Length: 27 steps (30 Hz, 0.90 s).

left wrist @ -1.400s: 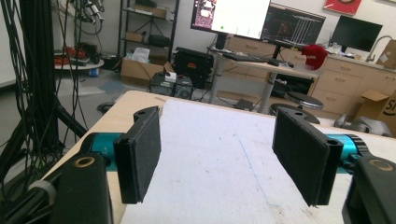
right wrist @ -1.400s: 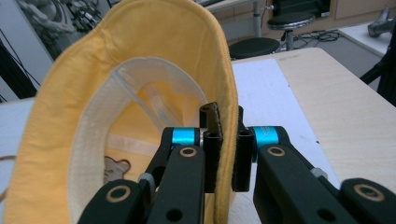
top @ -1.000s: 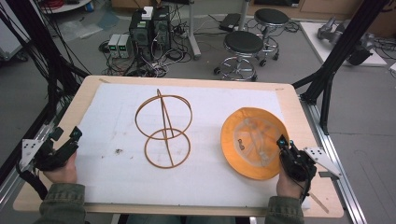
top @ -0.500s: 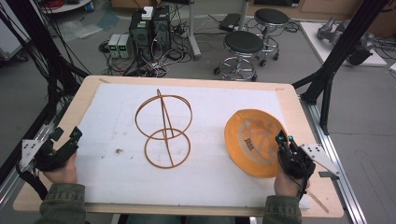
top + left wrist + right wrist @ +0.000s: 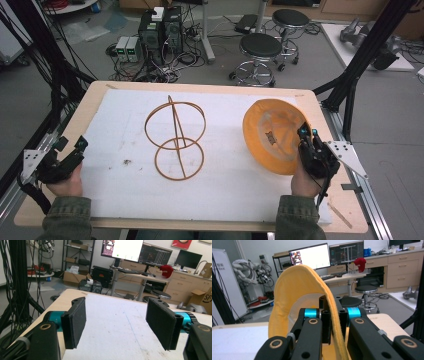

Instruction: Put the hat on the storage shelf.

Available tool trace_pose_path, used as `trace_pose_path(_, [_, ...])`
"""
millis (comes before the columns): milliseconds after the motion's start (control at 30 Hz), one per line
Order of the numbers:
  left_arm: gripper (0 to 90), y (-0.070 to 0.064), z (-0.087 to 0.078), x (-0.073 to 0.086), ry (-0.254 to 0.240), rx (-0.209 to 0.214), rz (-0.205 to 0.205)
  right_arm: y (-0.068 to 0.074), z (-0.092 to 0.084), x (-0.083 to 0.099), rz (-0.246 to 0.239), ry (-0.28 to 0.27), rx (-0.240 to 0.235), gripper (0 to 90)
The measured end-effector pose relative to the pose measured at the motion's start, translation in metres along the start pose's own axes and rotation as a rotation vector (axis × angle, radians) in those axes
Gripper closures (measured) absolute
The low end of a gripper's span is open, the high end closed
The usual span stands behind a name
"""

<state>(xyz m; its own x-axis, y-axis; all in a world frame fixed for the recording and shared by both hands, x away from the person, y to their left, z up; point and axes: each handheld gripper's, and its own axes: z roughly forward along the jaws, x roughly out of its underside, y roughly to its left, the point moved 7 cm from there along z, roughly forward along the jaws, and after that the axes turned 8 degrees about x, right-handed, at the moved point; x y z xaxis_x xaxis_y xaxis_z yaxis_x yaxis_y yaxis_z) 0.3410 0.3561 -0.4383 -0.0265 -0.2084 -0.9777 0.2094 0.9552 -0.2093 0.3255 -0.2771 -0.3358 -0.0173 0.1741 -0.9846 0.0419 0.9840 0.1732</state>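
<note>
Table [image 5: 310, 100] fills the middle of the high view, light wood with a white sheet [image 5: 225, 175] spread over most of it. A wire stand [image 5: 176, 137] of two brown rings joined by thin rods sits left of centre on the sheet. At the right of the frame a round yellow hat [image 5: 272, 135] is tipped up on its edge, its pale inside facing left, and the right gripper [image 5: 303, 134] pinches its rim at the lower right, with the hand [image 5: 304, 182] below it. At the lower left of the frame the left gripper [image 5: 70, 148] rests by the table's edge, well apart from the stand and the hat, its jaws spread. In the left gripper view, the left gripper [image 5: 120, 325] stands wide open, the two black pads far apart with bare white sheet [image 5: 117, 322] between them, and the table's [image 5: 62, 296] wooden edge runs up the left of the frame. In the right gripper view, the right gripper [image 5: 333, 320] is closed tight on the hat's [image 5: 294, 287] thick yellow rim, which rises from between the jaws and arches across the upper left of the frame; a strip of table [image 5: 384, 320] shows at the right.
</note>
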Motion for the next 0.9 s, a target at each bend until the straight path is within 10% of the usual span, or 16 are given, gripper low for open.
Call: trace_pose_path(900, [32.9,0.000,0.000,0.000,-0.002,0.004,-0.009,0.090,0.030,-0.051,0.000,-0.102,-0.089,86.9])
